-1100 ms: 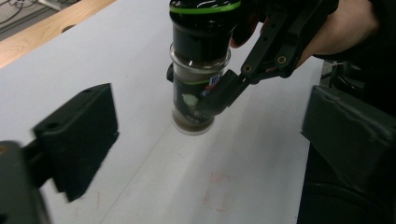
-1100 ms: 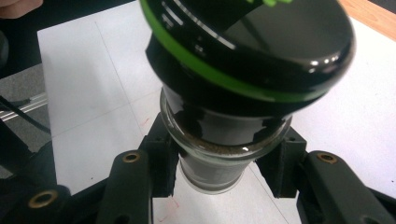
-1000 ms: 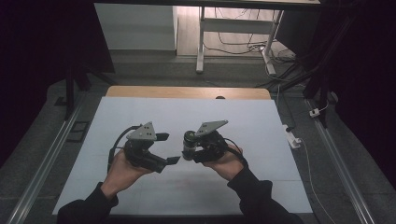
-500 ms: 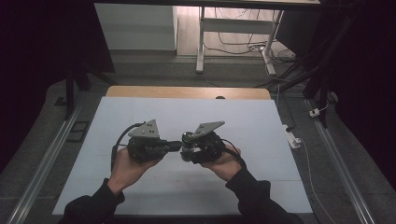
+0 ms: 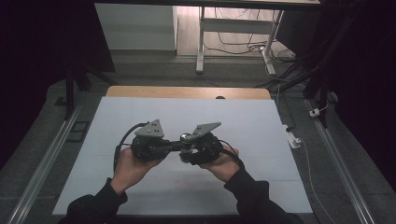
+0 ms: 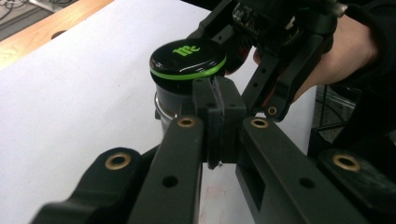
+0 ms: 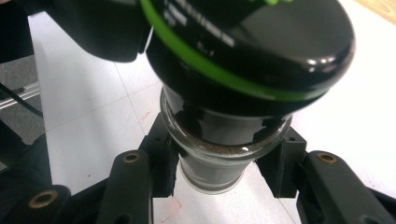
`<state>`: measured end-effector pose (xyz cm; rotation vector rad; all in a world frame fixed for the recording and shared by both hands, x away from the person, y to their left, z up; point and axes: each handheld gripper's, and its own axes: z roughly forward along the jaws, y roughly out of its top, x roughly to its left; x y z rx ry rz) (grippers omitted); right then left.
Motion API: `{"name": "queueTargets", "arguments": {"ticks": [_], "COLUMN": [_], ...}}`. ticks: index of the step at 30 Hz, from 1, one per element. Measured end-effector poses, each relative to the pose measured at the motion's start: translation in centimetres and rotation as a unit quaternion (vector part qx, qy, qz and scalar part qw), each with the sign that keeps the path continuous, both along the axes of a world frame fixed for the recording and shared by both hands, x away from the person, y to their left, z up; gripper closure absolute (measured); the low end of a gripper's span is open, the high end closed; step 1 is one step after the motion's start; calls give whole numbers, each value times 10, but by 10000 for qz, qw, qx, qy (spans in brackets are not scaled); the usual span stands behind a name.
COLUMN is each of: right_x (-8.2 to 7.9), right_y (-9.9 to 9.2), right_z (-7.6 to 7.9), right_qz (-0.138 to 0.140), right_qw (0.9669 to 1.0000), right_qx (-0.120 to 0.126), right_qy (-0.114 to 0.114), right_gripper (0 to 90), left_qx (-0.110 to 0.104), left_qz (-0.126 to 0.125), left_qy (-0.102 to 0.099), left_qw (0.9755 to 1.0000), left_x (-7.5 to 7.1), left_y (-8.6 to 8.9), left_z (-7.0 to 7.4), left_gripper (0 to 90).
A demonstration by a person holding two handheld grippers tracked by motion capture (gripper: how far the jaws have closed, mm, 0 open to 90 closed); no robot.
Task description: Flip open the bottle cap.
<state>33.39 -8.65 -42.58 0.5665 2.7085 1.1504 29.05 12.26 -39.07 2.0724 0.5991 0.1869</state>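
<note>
Right gripper (image 7: 219, 172) clamps glass jar (image 7: 219, 158) below its black, green-banded lid (image 7: 252, 51), above the white table (image 5: 261, 116). Left gripper (image 6: 218, 123): jaws just closed together, empty, tips beside the lid. High view hides the jar's glass.

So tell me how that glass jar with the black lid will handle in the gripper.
The jar looks like smooth, stiff glass, so it may slip in the right gripper, which clamps its body below the lid. The wide black lid probably makes it a bit top-heavy and apt to tip. It would likely break if dropped.
</note>
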Motion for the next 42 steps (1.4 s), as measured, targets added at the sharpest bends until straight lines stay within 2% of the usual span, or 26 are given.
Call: {"name": "queueTargets", "arguments": {"ticks": [16, 27, 33, 42], "right_x": [-1, -4, -9, -10], "right_y": [2, 5, 9, 12], "right_z": [-1, -1, -3, -4], "right_qz": [29, 206, 378, 396], "right_qw": [10000, 9997, 9990, 9989], "right_qx": [-73, -127, -215, -221], "right_qy": [21, -2, -106, -149], "right_gripper": [533, 532, 533, 532], "left_qx": [-121, -187, -259, -323], "left_qz": [69, 231, 361, 346], "left_qy": [20, -6, -13, 21], "left_qw": [9999, 9996, 9990, 9989], "left_x": [2, 7, 12, 15], "left_y": [1, -2, 1, 5], "left_z": [6, 12, 13, 12], "left_gripper": [891, 891, 892, 891]}}
